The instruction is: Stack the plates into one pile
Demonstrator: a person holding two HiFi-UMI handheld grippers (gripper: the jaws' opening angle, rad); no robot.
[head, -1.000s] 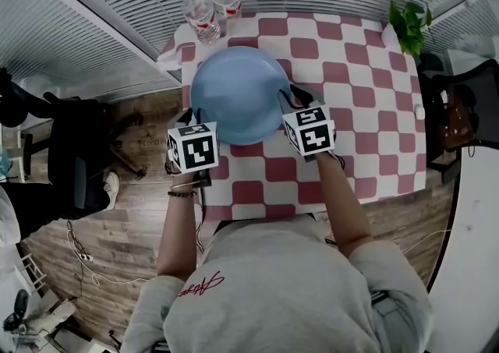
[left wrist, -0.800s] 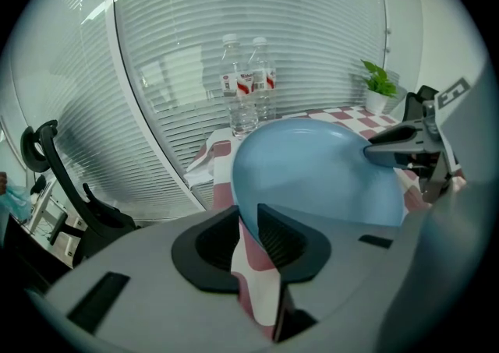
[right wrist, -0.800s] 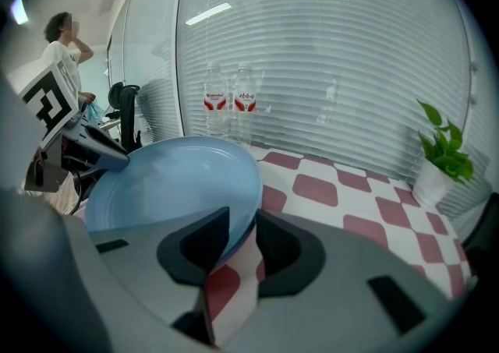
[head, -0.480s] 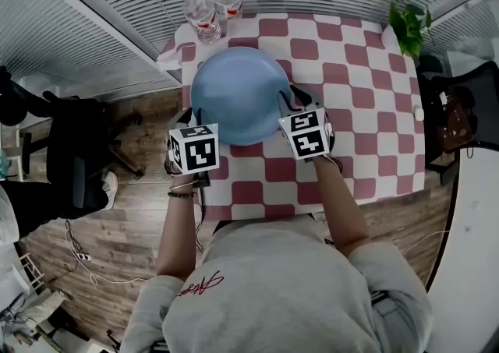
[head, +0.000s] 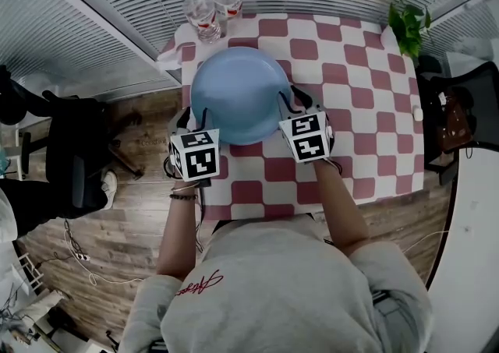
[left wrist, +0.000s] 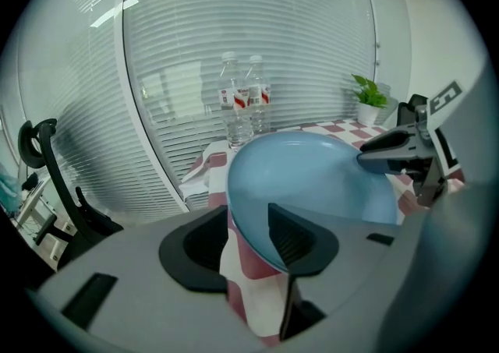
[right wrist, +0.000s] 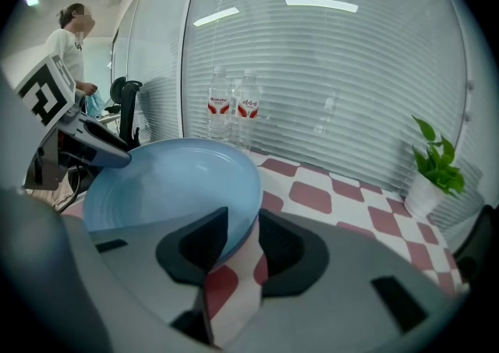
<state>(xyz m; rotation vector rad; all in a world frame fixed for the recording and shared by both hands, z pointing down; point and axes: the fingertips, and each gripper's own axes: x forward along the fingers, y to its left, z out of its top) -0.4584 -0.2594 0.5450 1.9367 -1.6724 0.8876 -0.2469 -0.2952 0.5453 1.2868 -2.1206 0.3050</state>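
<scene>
A large blue plate lies on the red-and-white checked table, near its left edge; whether other plates sit under it is hidden. My left gripper is at the plate's near-left rim. The left gripper's jaws are opening: the rim runs between them and cloth shows beside one pad. My right gripper is at the right rim. The right gripper is shut on the plate's edge, one pad over it and one under.
Two water bottles stand at the table's far left corner, just beyond the plate. A small potted plant is at the far right corner. A dark office chair stands on the wooden floor to the left. A person stands far off.
The left gripper's jaws have spread apart at the plate's rim and its cube has drifted slightly towards me. The plate and the right gripper have hardly moved.
</scene>
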